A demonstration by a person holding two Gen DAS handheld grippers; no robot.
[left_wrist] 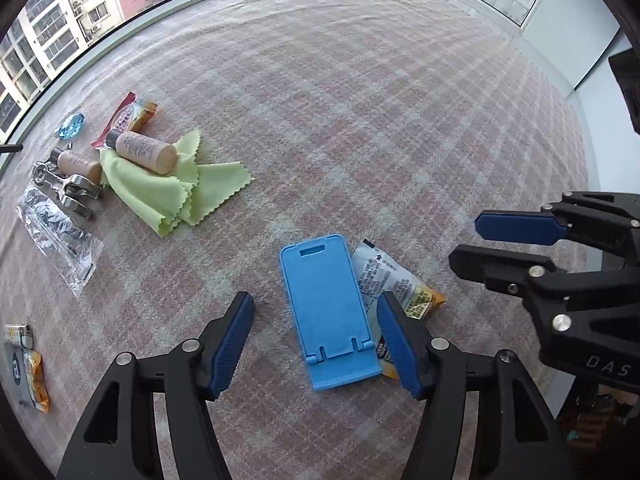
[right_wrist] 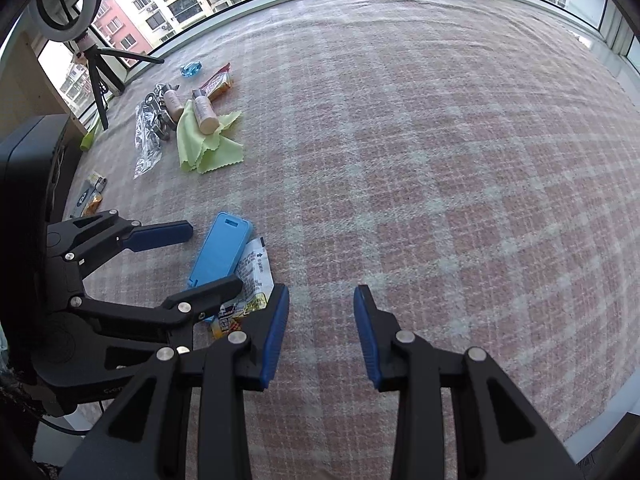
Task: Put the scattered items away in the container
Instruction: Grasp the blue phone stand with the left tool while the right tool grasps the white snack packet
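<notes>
The left claw (left_wrist: 316, 336) hung released over the blue phone stand (left_wrist: 328, 312), its pads straddling the stand without touching it, probably lined up to pinch it by its long sides. The stand lay flat on the plaid-covered desk (left_wrist: 360, 120), overlapping one snack packet (left_wrist: 394, 284). The right claw (right_wrist: 322, 332) stood part open and empty over bare cloth just beside, likely kept clear to leave room. Well apart on the left lay the rest: two beige bottles (left_wrist: 146, 152), one resting on a green cloth (left_wrist: 176, 188), one blue gem-like piece (left_wrist: 72, 125), one red-and-orange packet (left_wrist: 130, 114), a metal tool (left_wrist: 72, 190), a clear bag (left_wrist: 60, 240). No container showed in either view.
</notes>
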